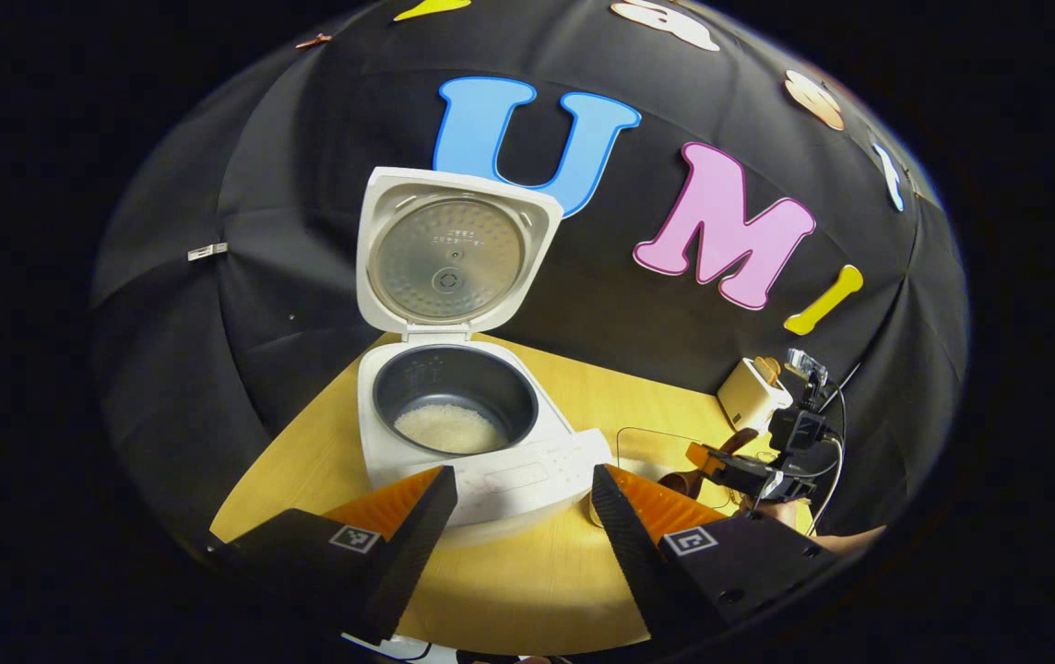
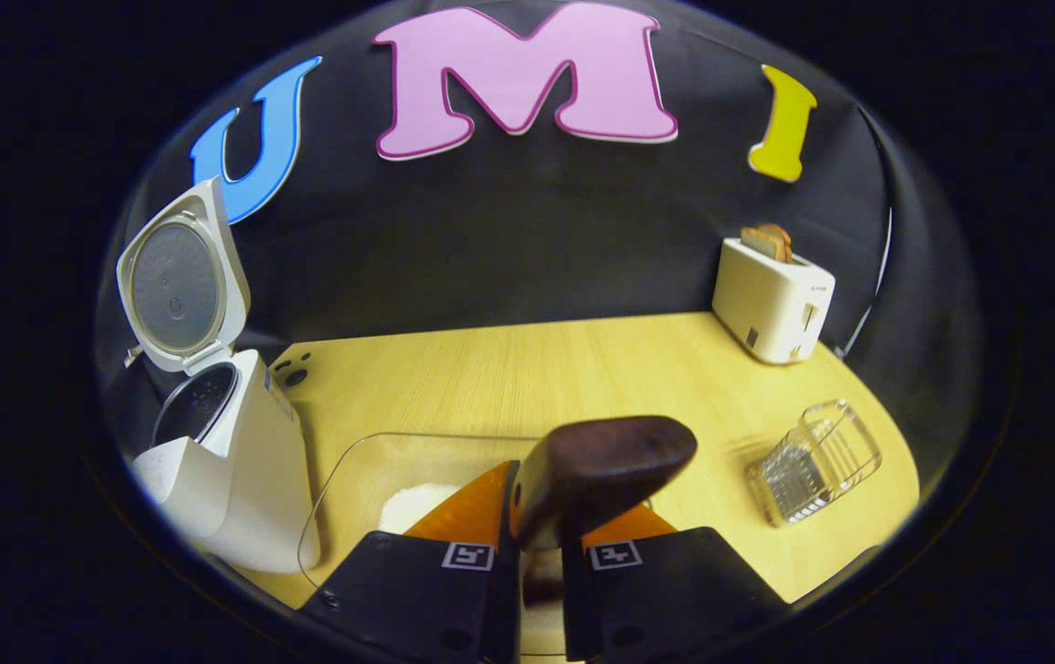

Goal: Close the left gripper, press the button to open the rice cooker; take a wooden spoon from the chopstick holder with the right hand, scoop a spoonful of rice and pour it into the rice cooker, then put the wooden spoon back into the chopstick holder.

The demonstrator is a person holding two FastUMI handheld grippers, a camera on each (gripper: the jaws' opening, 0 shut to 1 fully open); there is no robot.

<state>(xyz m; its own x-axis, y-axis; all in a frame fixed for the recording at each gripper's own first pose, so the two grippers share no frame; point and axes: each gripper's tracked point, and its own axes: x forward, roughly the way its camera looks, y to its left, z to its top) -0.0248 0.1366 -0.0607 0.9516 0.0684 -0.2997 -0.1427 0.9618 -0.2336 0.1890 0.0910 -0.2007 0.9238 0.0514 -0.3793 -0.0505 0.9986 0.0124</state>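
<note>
Two tools: we see the left tool (image 1: 520,507) open, the right tool (image 2: 541,516) clamped on the wooden spoon (image 2: 601,470).
Rice cooker (image 1: 454,415): lid up, on the worktop (image 2: 527,369).
Chopstick holder (image 2: 813,461): right of the spoon.

The rice cooker (image 1: 481,433) stood open, its pot unobstructed from above. Bare surface (image 2: 527,369) lay between it and the toaster (image 2: 772,300).

The left hand-held gripper (image 1: 518,503) is held with its two fingers wide apart and nothing between them, while the right hand-held gripper (image 2: 541,544) has its fingers squeezed onto the wooden spoon (image 2: 601,470).
</note>
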